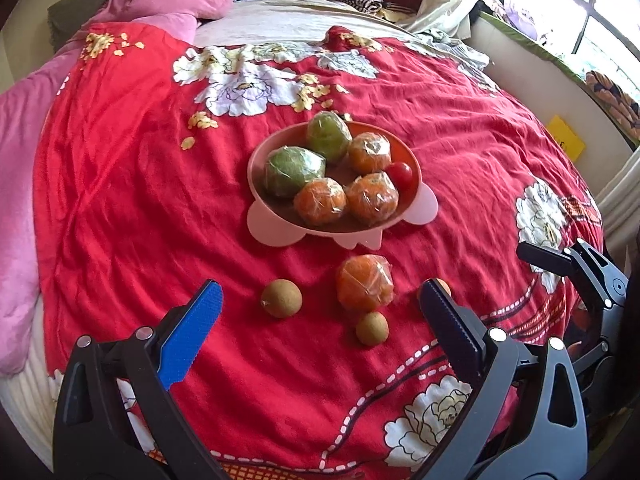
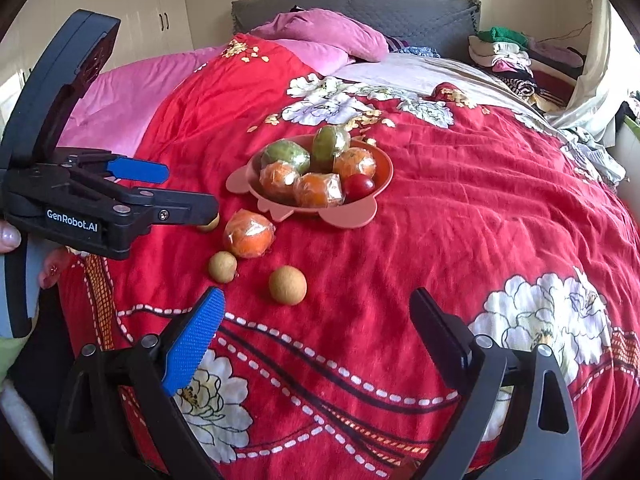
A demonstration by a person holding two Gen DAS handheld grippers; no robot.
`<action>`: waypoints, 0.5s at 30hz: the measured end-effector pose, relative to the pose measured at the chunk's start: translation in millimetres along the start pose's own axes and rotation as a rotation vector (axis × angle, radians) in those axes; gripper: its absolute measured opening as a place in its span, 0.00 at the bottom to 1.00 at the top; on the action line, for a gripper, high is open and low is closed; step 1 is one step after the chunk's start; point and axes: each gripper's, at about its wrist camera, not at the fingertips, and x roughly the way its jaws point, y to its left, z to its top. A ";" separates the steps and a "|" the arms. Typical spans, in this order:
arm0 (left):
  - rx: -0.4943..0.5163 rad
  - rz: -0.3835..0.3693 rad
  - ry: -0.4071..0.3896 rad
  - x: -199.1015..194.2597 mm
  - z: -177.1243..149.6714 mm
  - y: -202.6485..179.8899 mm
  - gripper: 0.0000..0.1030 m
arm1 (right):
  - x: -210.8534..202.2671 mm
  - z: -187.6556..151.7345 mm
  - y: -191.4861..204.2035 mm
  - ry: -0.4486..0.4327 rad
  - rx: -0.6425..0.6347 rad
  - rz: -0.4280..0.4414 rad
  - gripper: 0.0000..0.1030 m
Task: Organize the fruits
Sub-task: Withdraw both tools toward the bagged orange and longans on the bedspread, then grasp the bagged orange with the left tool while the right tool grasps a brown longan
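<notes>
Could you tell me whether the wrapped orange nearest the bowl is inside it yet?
Out: the wrapped orange lies on the bedspread, outside the bowl.

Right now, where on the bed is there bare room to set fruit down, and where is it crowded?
Open red quilt lies right of the pink bowl toward the white flower print. It is crowded in the bowl, nearly full, and just in front of it, where a wrapped orange and small brown fruits cluster by the left gripper.
</notes>
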 end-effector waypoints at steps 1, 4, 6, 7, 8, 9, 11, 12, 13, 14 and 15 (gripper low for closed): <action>0.004 -0.001 0.003 0.7 -0.1 -1.4 0.90 | -0.1 -1.0 -0.2 0.000 0.002 0.001 0.88; 0.021 -0.012 0.005 1.1 -0.7 -6.6 0.83 | 0.0 -4.1 -0.8 0.002 0.004 0.007 0.84; 0.032 -0.017 0.010 2.5 -0.6 -9.9 0.77 | 1.1 -6.1 -0.7 0.008 0.006 0.014 0.80; 0.039 -0.021 0.016 4.2 -0.3 -11.7 0.72 | 1.2 -6.7 0.0 0.010 0.004 0.020 0.76; 0.046 -0.026 0.021 5.7 -0.1 -13.4 0.69 | 1.7 -7.3 0.9 0.012 0.000 0.025 0.71; 0.051 -0.033 0.025 7.0 0.0 -15.0 0.63 | 1.6 -8.1 1.3 0.012 0.001 0.029 0.68; 0.061 -0.047 0.039 11.4 0.2 -18.4 0.58 | 2.8 -8.6 1.8 0.016 0.005 0.049 0.56; 0.064 -0.050 0.044 12.8 -0.1 -20.1 0.54 | 3.3 -8.7 2.2 0.019 0.004 0.054 0.53; 0.068 -0.058 0.051 15.3 0.3 -21.6 0.53 | 4.0 -8.7 2.7 0.020 0.003 0.061 0.50; 0.068 -0.060 0.057 17.7 0.7 -22.4 0.52 | 5.1 -8.4 3.4 0.022 0.004 0.071 0.47; 0.069 -0.058 0.060 19.2 0.9 -22.9 0.50 | 5.4 -8.5 4.1 0.024 0.004 0.075 0.45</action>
